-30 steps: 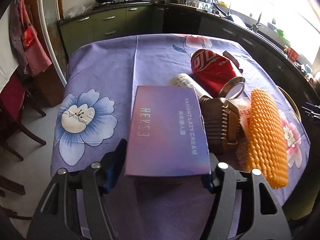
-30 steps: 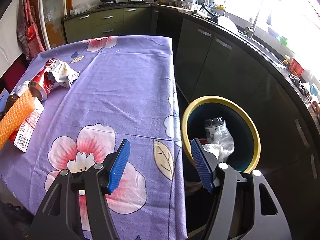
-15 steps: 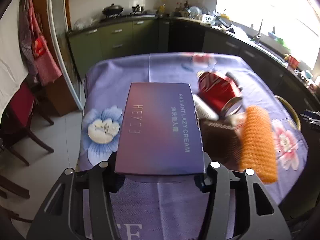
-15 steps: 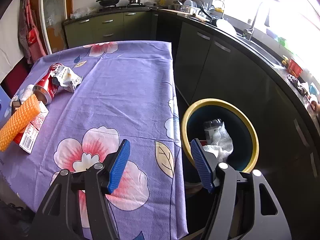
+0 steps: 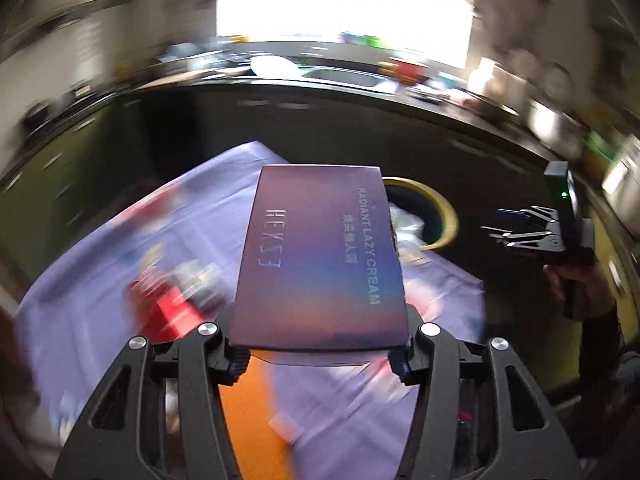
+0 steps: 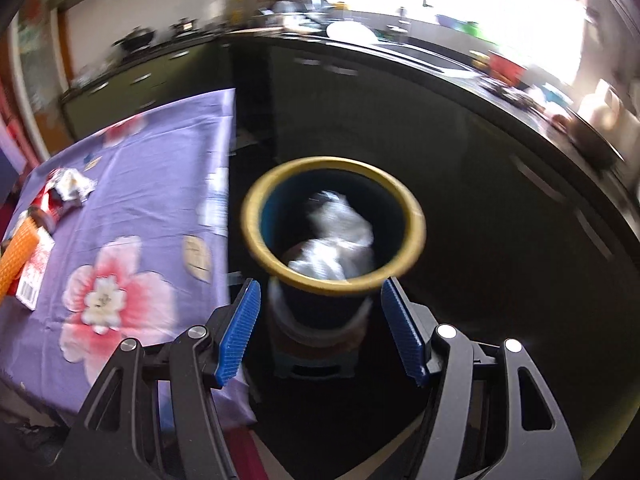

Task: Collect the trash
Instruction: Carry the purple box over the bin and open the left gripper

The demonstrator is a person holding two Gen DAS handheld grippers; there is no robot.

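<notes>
My left gripper [image 5: 320,354] jaws pinch the cream box [image 5: 320,260]; right gripper [image 6: 320,332] jaws spread before the yellow-rimmed bin [image 6: 334,270].

L wrist: over table [image 5: 100,280] | R wrist: above bin [image 6: 332,224] | shared: bin

Our left gripper [image 5: 320,354]: black skeletal arms with triangular cut-outs, round silver screws. Our right gripper [image 6: 320,334]: same black frame, ribbed blue pads [image 6: 237,336]; its hand [image 5: 582,280] bare-skinned, dark sleeve.

Floral purple-clothed table [image 6: 160,208]; red can [image 6: 50,204], orange mesh [image 6: 18,248] on it.
</notes>
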